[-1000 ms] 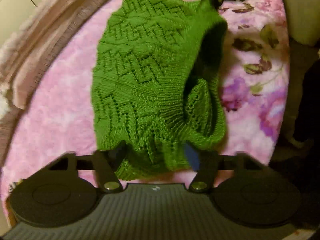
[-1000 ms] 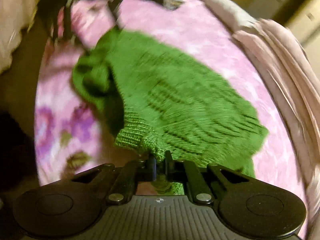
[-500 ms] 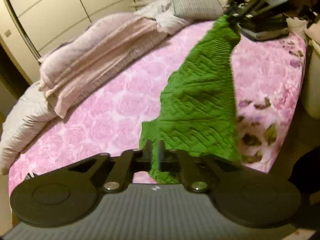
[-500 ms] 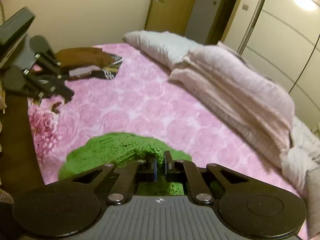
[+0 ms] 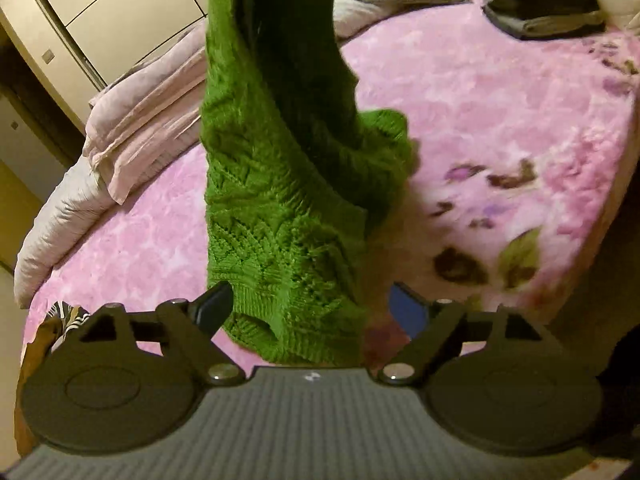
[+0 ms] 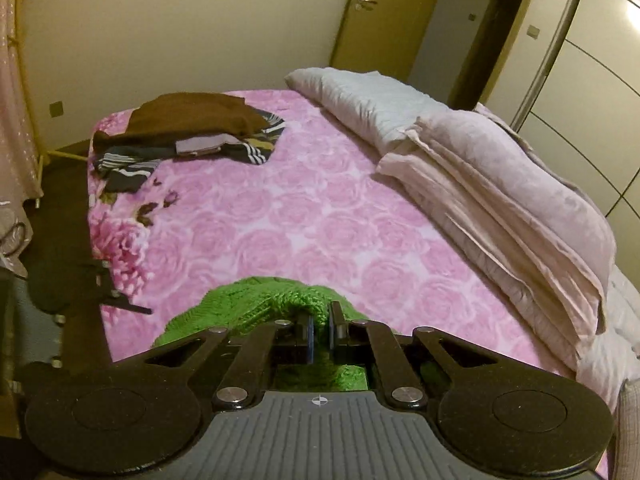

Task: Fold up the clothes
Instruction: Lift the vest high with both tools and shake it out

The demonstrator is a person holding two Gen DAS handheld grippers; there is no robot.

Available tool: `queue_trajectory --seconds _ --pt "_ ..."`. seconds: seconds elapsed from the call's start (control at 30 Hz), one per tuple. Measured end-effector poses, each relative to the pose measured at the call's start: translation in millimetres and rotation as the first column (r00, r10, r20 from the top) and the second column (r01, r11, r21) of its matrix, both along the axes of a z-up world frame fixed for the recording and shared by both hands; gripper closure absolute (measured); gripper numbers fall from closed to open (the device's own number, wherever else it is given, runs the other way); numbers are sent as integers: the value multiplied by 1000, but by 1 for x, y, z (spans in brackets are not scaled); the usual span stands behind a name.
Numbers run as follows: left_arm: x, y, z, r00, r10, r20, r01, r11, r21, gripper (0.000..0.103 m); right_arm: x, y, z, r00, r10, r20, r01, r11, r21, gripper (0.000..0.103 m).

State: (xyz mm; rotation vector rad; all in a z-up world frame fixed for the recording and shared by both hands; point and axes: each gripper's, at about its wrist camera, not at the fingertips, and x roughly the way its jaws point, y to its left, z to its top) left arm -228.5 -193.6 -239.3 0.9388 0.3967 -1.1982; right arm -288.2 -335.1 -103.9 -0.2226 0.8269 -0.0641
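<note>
Left wrist view: one green sweater (image 5: 280, 168) hangs over the pink bed (image 5: 480, 100); the left gripper (image 5: 310, 306) is opening, jaws spread wide, hem between them, unpinched. Right wrist view: the right gripper (image 6: 320, 330), pressed together, pinches the sweater (image 6: 256, 300).

Warm, yellowish indoor light, fairly dim. A lamp's glare bounces off the glossy wardrobe doors (image 6: 592, 92), far right beyond the right gripper's fingers (image 6: 306, 336). Fisheye curvature bends walls and the bedspread (image 5: 500, 92) at every edge, with dark corners. The left wrist view is motion-smeared: the hanging green sweater (image 5: 280, 184) above the fingers (image 5: 212, 308) is soft, shadowed inside. The right wrist view is sharper.
</note>
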Motion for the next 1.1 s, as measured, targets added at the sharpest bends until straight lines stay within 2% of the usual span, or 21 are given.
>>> queue_trajectory --seconds 0.07,0.1,0.13,0.23,0.3,0.37,0.53,0.6,0.73,0.93,1.03,1.1 --pt "12 -14 -16 1000 -9 -4 9 1000 24 25 1 -4 -3 1000 -10 -3 10 1000 -9 101" --pt "19 -19 -21 999 -26 -23 27 999 43 46 1 -7 -3 1000 -23 -4 23 1000 -13 101" --pt "25 -23 -25 998 -46 -47 49 997 63 75 2 -10 -4 999 -38 -7 38 999 -13 101" --pt "45 -20 -6 993 -67 -99 73 996 56 93 -1 -18 1 997 -78 -3 78 997 -22 101" --pt "60 -10 24 992 -49 -115 52 998 28 95 -7 -22 12 994 -104 14 104 994 -26 101" --pt "76 -1 66 995 -38 -94 37 999 -13 96 -16 -26 28 991 -128 43 129 991 -30 101" --pt "110 14 193 999 35 -5 -36 984 -174 97 -47 -25 79 977 -136 163 142 989 -27 101" --pt "106 16 235 997 46 55 -33 975 -220 97 -65 -20 103 968 -119 220 129 991 -30 101" --pt "75 21 306 992 47 119 -7 950 -312 97 -110 -9 157 939 -104 327 121 992 -31 101" --pt "48 13 389 985 29 172 47 906 -420 97 -158 -16 221 883 -110 457 139 990 -29 101" --pt "61 -10 416 987 9 158 64 890 -451 97 -154 -29 245 864 -105 492 157 985 -65 101" --pt "79 -32 422 991 -6 135 68 887 -456 97 -140 -49 250 859 -121 498 182 981 -74 101"
